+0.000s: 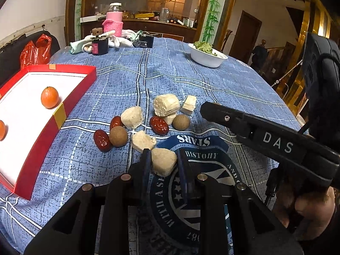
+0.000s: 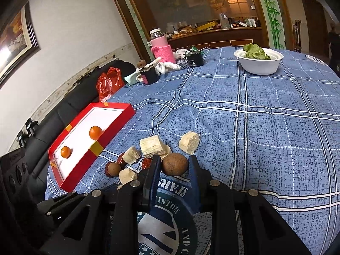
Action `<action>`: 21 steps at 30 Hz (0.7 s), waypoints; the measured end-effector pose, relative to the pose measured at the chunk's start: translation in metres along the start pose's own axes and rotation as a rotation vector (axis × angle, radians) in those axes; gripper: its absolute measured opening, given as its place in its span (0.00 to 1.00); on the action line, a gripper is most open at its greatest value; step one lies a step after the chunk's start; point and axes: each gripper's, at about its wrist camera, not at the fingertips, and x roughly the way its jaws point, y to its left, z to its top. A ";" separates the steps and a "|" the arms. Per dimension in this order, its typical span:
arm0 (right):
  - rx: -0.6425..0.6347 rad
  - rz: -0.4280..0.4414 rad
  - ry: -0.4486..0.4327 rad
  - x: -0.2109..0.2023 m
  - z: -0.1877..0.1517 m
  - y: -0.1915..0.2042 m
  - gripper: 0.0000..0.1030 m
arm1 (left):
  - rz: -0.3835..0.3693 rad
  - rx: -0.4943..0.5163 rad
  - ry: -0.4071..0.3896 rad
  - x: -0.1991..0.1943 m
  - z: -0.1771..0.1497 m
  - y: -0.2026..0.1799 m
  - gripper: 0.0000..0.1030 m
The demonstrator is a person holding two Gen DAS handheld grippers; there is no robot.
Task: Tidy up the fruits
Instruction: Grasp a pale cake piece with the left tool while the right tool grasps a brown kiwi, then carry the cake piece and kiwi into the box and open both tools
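The bench (image 1: pixel 212 80) is covered with a blue checked cloth printed with a round emblem (image 1: pixel 204 170); its lettering reads "STARS", "HISTORY", "AND" and "WITH A", upside down from the left wrist view. At the left edge lies a red tray (image 1: pixel 70 106) with a white floor, holding two small oranges (image 1: pixel 49 97). A white bowl (image 2: pixel 260 63) of green leaves stands far back, and near it a bottle in a pink knitted sleeve (image 1: pixel 113 22); the labels on the dark jars beside it are too small to read.

The right hand-held gripper (image 2: pixel 173 161), marked "DAS" on its side in the left wrist view, is clamped on a brown round fruit (image 2: pixel 174 164) at the near edge of the fruit pile. The left hand-held gripper (image 1: pixel 162 155) is clamped on a pale chunk of peeled fruit (image 1: pixel 163 162) over the emblem. Scattered just beyond are more pale chunks (image 1: pixel 166 105), red dates (image 1: pixel 159 125) and another brown round fruit (image 1: pixel 118 136), all on the cloth outside the tray.
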 end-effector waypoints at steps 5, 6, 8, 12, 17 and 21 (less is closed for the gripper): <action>-0.004 -0.012 -0.011 -0.001 0.000 0.001 0.27 | 0.020 -0.020 0.016 0.002 -0.001 0.003 0.22; -0.005 -0.016 -0.015 -0.001 0.000 0.001 0.27 | 0.028 -0.024 0.015 0.002 0.000 0.003 0.22; -0.009 -0.028 -0.024 -0.002 0.000 0.001 0.27 | 0.046 -0.030 0.011 0.001 0.000 0.004 0.22; -0.034 -0.060 -0.022 0.001 0.000 0.004 0.27 | 0.089 -0.037 0.014 -0.002 0.000 0.006 0.22; -0.044 -0.072 -0.023 0.003 0.000 0.006 0.27 | 0.098 -0.074 0.013 -0.011 0.000 0.021 0.22; -0.046 -0.084 -0.020 0.004 0.000 0.007 0.27 | 0.099 -0.093 -0.010 -0.023 0.002 0.033 0.22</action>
